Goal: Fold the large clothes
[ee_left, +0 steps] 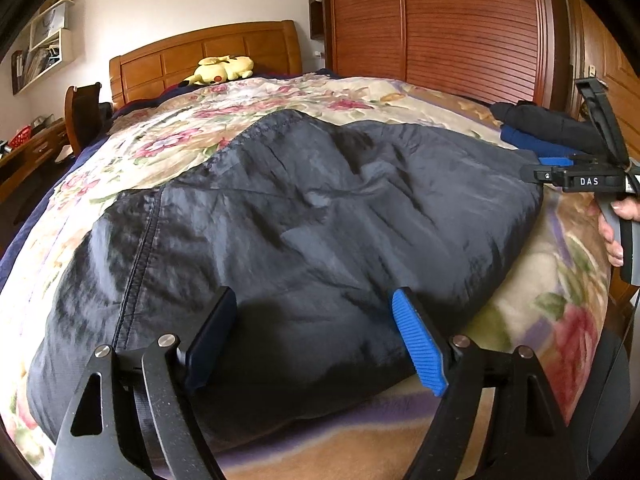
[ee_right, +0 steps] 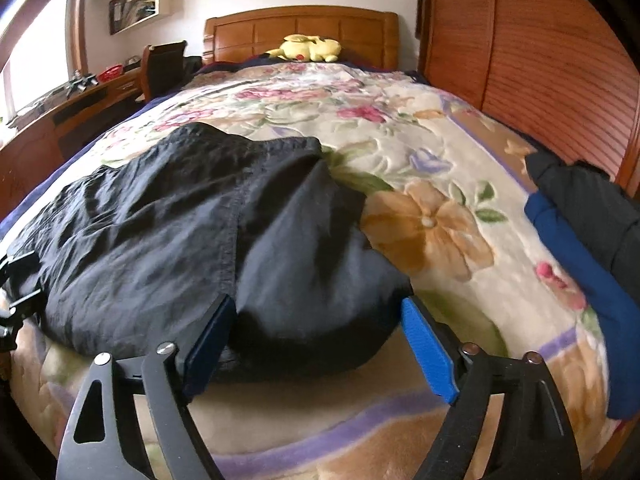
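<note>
A large dark navy garment point(ee_left: 320, 208) lies crumpled across the floral blanket point(ee_left: 552, 280) on the bed. My left gripper point(ee_left: 316, 296) hovers over the garment's near edge. Its jaws are open, with fabric under them and nothing pinched. In the right wrist view the same garment point(ee_right: 180, 216) bulges up between the blue pads of my right gripper point(ee_right: 316, 304). That gripper is open at the garment's near right corner, and its pads do not squeeze the cloth. The right gripper point(ee_left: 548, 168) also shows at the garment's far right edge, held by a hand point(ee_left: 612, 236).
A pile of folded clothes point(ee_right: 580, 216), black on blue, sits at the bed's right edge by the wooden wardrobe point(ee_left: 440, 20). A yellow plush toy point(ee_left: 222, 70) lies by the headboard point(ee_left: 208, 52). A desk and a chair point(ee_right: 164, 64) stand to the left of the bed.
</note>
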